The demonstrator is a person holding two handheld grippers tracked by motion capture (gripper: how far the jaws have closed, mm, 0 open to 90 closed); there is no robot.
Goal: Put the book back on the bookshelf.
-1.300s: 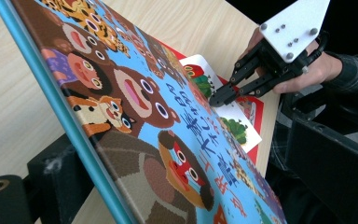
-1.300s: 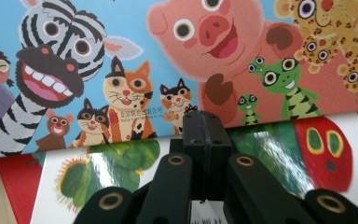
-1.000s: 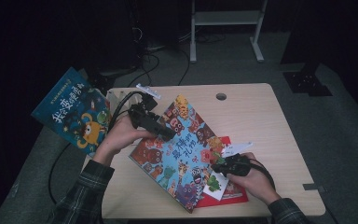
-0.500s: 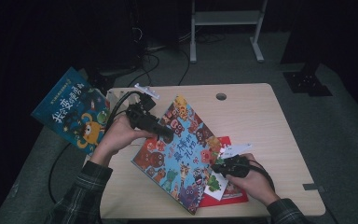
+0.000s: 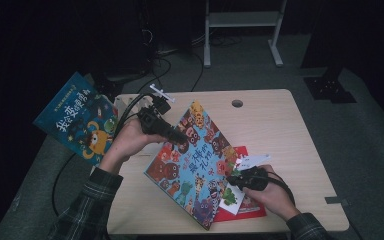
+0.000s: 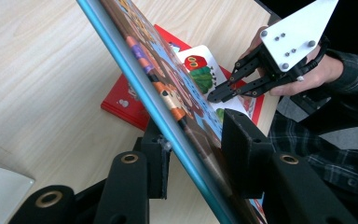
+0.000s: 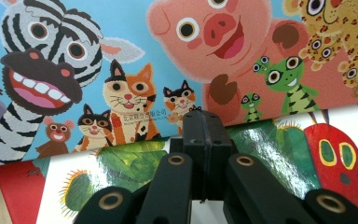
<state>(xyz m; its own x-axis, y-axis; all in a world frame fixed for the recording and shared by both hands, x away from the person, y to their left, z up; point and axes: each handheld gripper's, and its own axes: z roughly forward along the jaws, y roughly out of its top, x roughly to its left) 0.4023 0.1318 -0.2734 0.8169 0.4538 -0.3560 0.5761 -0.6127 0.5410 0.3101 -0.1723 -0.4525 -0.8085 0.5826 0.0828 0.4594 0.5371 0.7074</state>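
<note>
Tilted animal picture book [image 5: 192, 170] slightly higher off caterpillar book [image 7: 279, 154]; clamped by left gripper [image 5: 180, 137], right gripper [image 5: 231, 180] pinched shut beside; lift half-done, unplaced.

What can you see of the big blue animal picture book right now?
The picture book is a large, thin, glossy hardback with a light-blue cover crowded with cartoon animals. It tilts, its top edge lifted by the left claw, whose jaws straddle that edge. Its lower part lies over the caterpillar book and the red book. The right claw, jaws together, sits at its right edge.
</note>
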